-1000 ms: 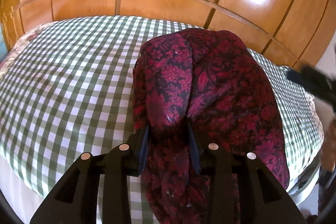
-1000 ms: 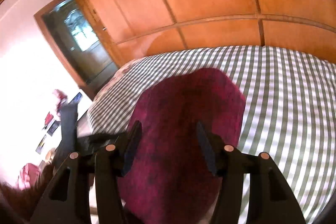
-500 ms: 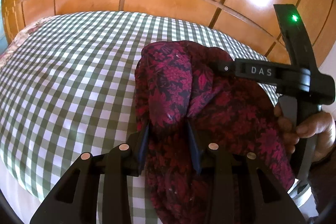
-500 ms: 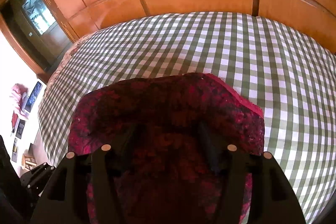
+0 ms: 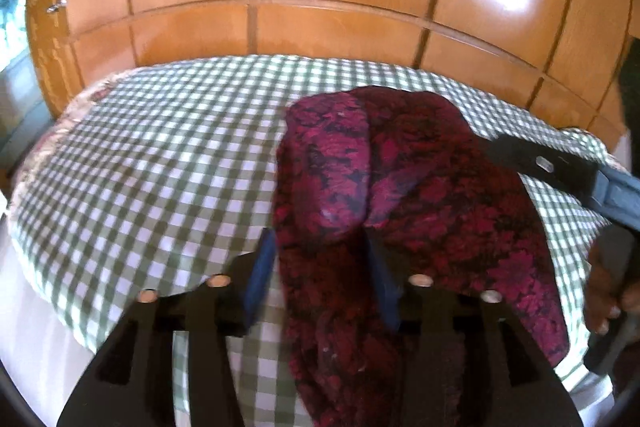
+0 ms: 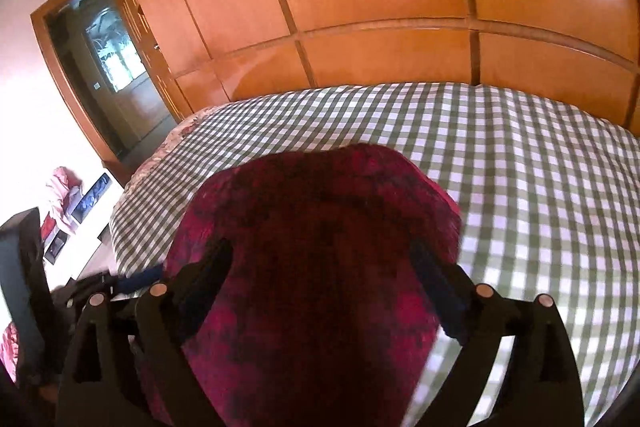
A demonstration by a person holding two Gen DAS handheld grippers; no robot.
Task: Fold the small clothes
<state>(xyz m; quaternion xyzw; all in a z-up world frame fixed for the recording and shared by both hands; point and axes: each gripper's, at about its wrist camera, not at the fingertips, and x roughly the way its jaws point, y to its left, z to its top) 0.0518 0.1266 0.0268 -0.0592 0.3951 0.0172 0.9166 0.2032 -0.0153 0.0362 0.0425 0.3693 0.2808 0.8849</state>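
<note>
Quickly, left wrist view: one red-and-black patterned garment (image 5: 400, 195) lies bunched on one green-checked bedsheet (image 5: 152, 163), right of centre, its near end hanging over the bed edge toward the camera. One left gripper (image 5: 320, 279), two blue-padded fingers (image 5: 258, 275); jaws are opening, a fold of the garment runs between them. The right-hand pad touches cloth, the left-hand pad stands clear with sheet showing in the gap, so no firm pinch. Second tool in frame: the right gripper (image 5: 560, 171) enters from the right edge, only its dark bar and grey-blue part visible, fingertips hidden behind the garment. One hand (image 5: 608, 279) holds it, cut off by the frame edge. Wooden wardrobe panels (image 5: 320, 7) fill the background. Motion blur softens everything.

Right wrist view: same single garment (image 6: 320, 247), here dark and blurred, pattern hardly readable, filling the space between the right gripper (image 6: 324, 267) fingers. Jaws wide and opening; whether the pads touch cloth, hard to tell, the pads look spread to its sides. Garment's near part is cut off by the frame bottom. Only this view shows one dark doorway (image 6: 108, 67) at left, a few small coloured items (image 6: 60, 203) on the floor, too small to identify. Left gripper (image 6: 116, 283) barely visible low left, dark smear.
</note>
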